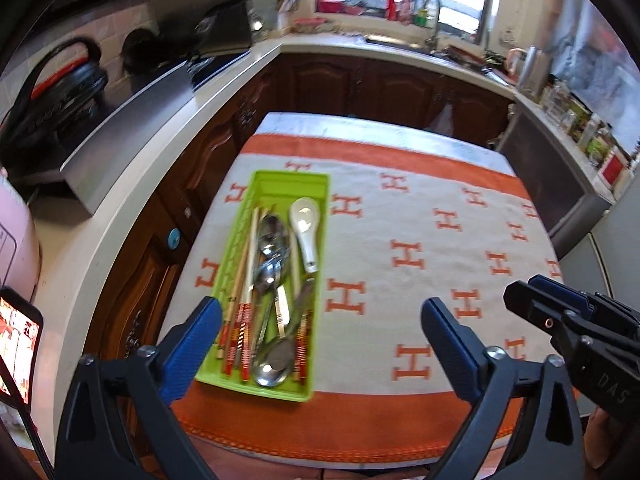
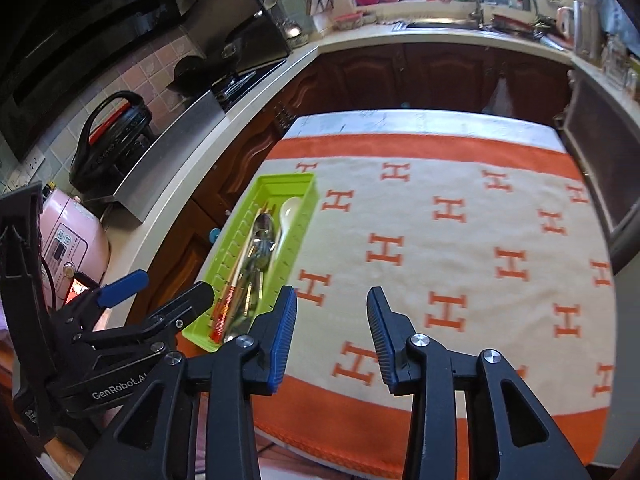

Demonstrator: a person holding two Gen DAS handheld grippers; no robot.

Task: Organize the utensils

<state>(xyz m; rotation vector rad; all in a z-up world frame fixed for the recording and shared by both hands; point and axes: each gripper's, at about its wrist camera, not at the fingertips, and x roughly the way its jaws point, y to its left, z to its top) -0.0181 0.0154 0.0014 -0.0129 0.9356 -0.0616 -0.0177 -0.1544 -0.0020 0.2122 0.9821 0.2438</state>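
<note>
A green tray [image 1: 316, 184] lies on the left of the orange and white cloth [image 1: 420, 220]. It holds chopsticks [image 1: 244, 276], several metal spoons [image 1: 274, 356] and a white ceramic spoon [image 1: 306, 224]. My left gripper [image 1: 320, 332] is open and empty, held above the tray's near end. My right gripper [image 2: 332, 320] is open and empty, above the cloth to the right of the tray [image 2: 280, 182]. The right gripper also shows at the right edge of the left wrist view [image 1: 560, 308]; the left gripper's body shows at the left of the right wrist view [image 2: 128, 320].
The table stands in a kitchen. A counter [image 1: 132, 184] runs along the left with a black cooker [image 1: 60, 92] and a pink appliance [image 2: 76, 236]. Dark wood cabinets [image 1: 380, 84] and a sink [image 1: 400, 40] lie beyond. Shelves [image 1: 580, 140] stand at the right.
</note>
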